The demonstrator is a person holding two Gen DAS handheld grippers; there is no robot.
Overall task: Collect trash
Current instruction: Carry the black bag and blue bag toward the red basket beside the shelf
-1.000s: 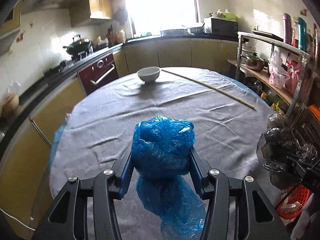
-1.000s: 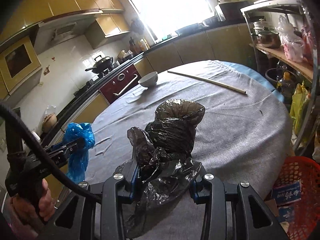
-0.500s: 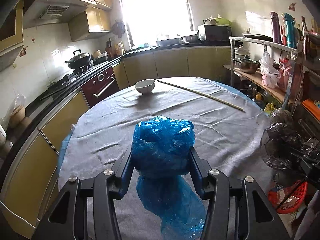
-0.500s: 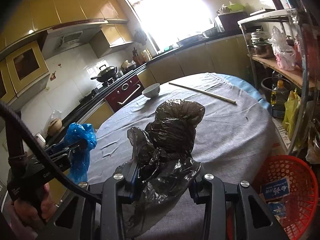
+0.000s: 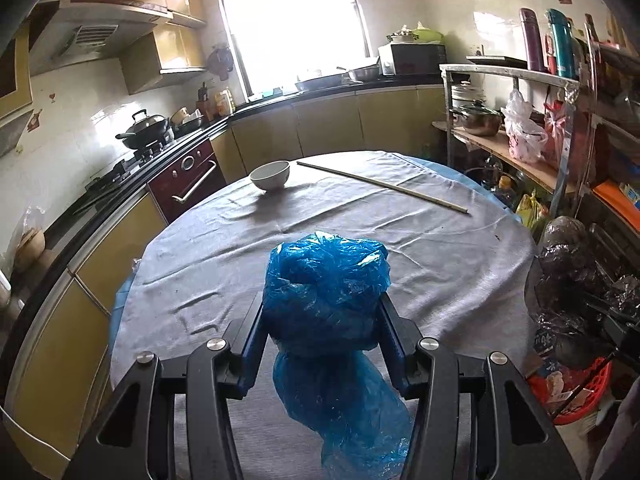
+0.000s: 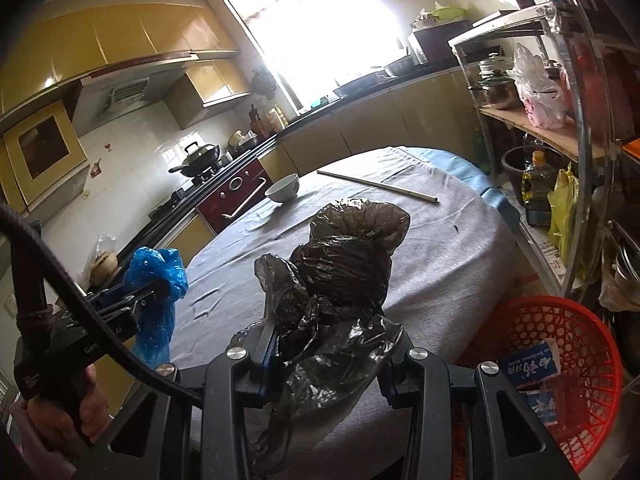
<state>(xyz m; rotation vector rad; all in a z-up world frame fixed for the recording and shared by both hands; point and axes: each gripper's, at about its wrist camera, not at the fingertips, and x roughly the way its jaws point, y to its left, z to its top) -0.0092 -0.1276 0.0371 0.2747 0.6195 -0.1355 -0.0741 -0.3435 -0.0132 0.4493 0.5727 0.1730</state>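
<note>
Both grippers lifted clear of the bench. Against the views a second ago, each camera now sits higher and farther back: more of the grey-clothed bench (image 5: 460, 248) shows beyond the loads, and the red basket (image 6: 568, 332) on the floor, which stood at the corner of the right wrist view, now fills much of its lower right. Both grasps are unchanged. Judged from this, pick-up is done and carrying toward the basket is in hand; release has not yet come.

Left gripper (image 5: 322, 320): fingers closed part-way on the blue bag (image 5: 326, 292), pinching its waist. The bag's long axis runs roughly vertical, bunched head upward, loose tail hanging below the fingers, off the cloth.

Right gripper (image 6: 326, 344): fingers likewise clamped on the black bag (image 6: 344, 264). Its long axis runs along the fingers and tilts up, puffed end pointing toward the far bench edge, slack film drooping beneath.

The basket already holds a printed carton (image 6: 530, 364). Bowl (image 5: 270, 175) and stick (image 5: 380, 186) lie untouched at the bench's far side.
</note>
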